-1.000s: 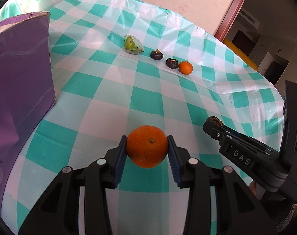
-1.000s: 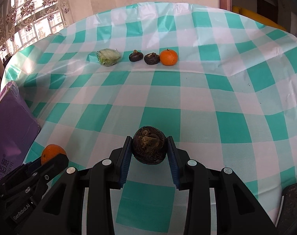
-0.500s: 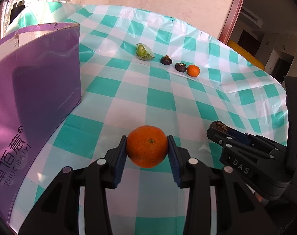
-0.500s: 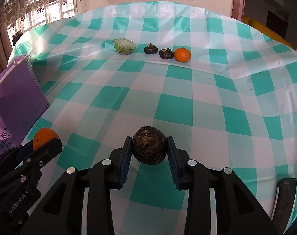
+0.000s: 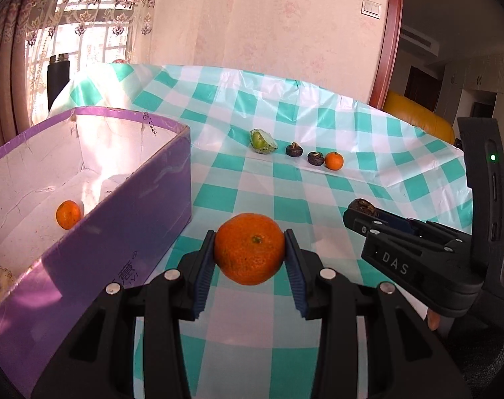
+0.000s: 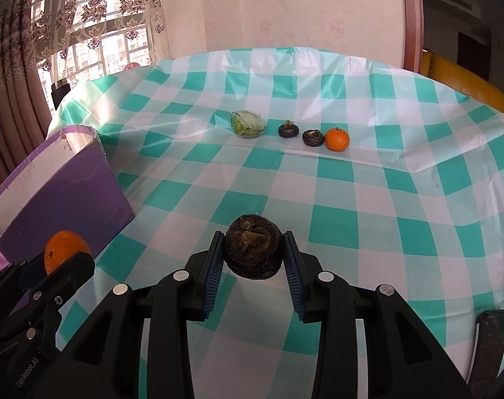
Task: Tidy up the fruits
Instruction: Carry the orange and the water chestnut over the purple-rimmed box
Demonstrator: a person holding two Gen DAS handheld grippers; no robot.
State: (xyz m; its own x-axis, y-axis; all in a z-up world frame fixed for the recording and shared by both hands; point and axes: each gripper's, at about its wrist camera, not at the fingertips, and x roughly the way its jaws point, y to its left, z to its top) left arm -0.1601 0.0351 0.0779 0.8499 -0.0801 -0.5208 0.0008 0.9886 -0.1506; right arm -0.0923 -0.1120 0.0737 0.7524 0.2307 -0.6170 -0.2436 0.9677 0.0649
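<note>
Both hand-held grippers are rising since a second ago; purple box interior now showing. Left hand-held gripper is clenching an orange right of the box; right hand-held gripper is gripping a dark fruit over the table.

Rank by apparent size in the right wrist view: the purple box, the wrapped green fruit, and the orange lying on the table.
1. purple box, clearly largest.
2. wrapped green fruit.
3. orange, slightly smaller.
Fruit and orange lie in one row at a similar distance, so this order seems fair.
</note>
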